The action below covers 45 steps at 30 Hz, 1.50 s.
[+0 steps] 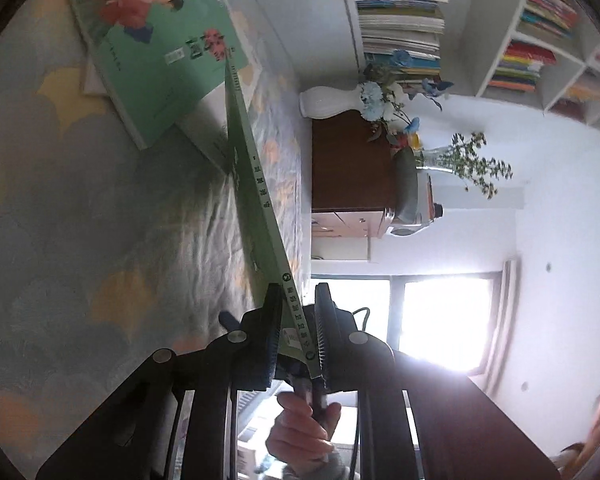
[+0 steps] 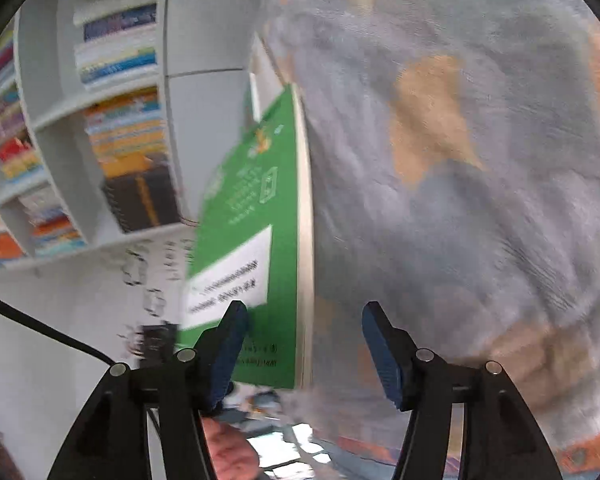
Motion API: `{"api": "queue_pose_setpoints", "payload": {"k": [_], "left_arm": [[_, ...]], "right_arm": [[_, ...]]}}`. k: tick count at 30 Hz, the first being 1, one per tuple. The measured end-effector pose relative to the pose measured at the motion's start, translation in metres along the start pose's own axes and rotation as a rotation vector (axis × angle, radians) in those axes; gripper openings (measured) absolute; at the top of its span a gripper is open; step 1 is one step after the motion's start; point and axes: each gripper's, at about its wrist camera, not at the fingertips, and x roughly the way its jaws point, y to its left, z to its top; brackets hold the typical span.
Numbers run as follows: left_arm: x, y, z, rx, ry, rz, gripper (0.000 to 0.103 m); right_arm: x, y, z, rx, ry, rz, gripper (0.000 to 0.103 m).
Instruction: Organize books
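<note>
My left gripper is shut on the spine end of a thin green book, which stands on edge above the patterned blue-grey cloth. The same green book shows its back cover with a white label in the right wrist view. It sits between the fingers of my right gripper, whose jaws stand apart. The left finger lies over the cover, and a wide gap separates the book's page edge from the right finger. A pale green book with a child in red lies flat on the cloth beyond, on top of a white one.
A white bookshelf packed with books fills the far side, seen too as shelves. A white vase of blue flowers stands on a brown cabinet beside a glass vase. A person's hand shows below the left gripper.
</note>
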Motion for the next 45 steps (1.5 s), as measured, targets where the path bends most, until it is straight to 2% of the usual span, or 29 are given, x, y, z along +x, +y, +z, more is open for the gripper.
{"api": "queue_pose_setpoints", "payload": {"k": [1, 4, 8, 11, 13, 14, 18, 23, 29, 34, 38, 41, 45], "left_arm": [[0.000, 0.002, 0.000, -0.002, 0.005, 0.012, 0.013], [0.001, 0.001, 0.001, 0.027, 0.006, 0.087, 0.012], [0.002, -0.008, 0.002, 0.157, 0.018, 0.335, 0.012], [0.015, -0.026, -0.005, 0.310, 0.046, 0.516, 0.016], [0.022, -0.035, -0.009, 0.389, 0.062, 0.600, 0.019], [0.027, -0.040, -0.011, 0.431, 0.073, 0.640, 0.021], [0.026, -0.052, -0.019, 0.539, 0.107, 0.666, 0.028], [0.004, -0.067, -0.018, 0.563, 0.074, 0.587, 0.026], [-0.033, -0.097, -0.017, 0.593, -0.027, 0.530, 0.026], [-0.093, -0.110, -0.002, 0.565, -0.213, 0.520, 0.026], [-0.148, -0.103, 0.017, 0.527, -0.363, 0.593, 0.026], [-0.188, -0.088, 0.032, 0.470, -0.478, 0.656, 0.026], [-0.225, -0.064, 0.050, 0.403, -0.557, 0.704, 0.026]], "right_arm": [[0.002, 0.001, 0.002, 0.004, 0.000, 0.020, 0.058], [0.014, 0.012, 0.002, -0.029, -0.005, 0.053, 0.037], [0.023, 0.044, -0.002, -0.198, -0.013, -0.135, 0.025], [0.029, 0.069, -0.012, -0.364, -0.006, -0.297, 0.024], [0.038, 0.092, -0.025, -0.531, 0.011, -0.443, 0.024], [0.042, 0.097, -0.030, -0.587, 0.018, -0.488, 0.024], [0.054, 0.137, -0.054, -0.846, 0.031, -0.653, 0.024], [0.059, 0.171, -0.070, -0.990, 0.047, -0.722, 0.024], [0.078, 0.222, -0.088, -1.115, 0.055, -0.724, 0.024], [0.118, 0.273, -0.102, -1.220, 0.061, -0.604, 0.024], [0.181, 0.302, -0.108, -1.295, 0.126, -0.498, 0.025], [0.234, 0.313, -0.111, -1.335, 0.186, -0.454, 0.025], [0.303, 0.319, -0.113, -1.365, 0.259, -0.386, 0.026]]}}
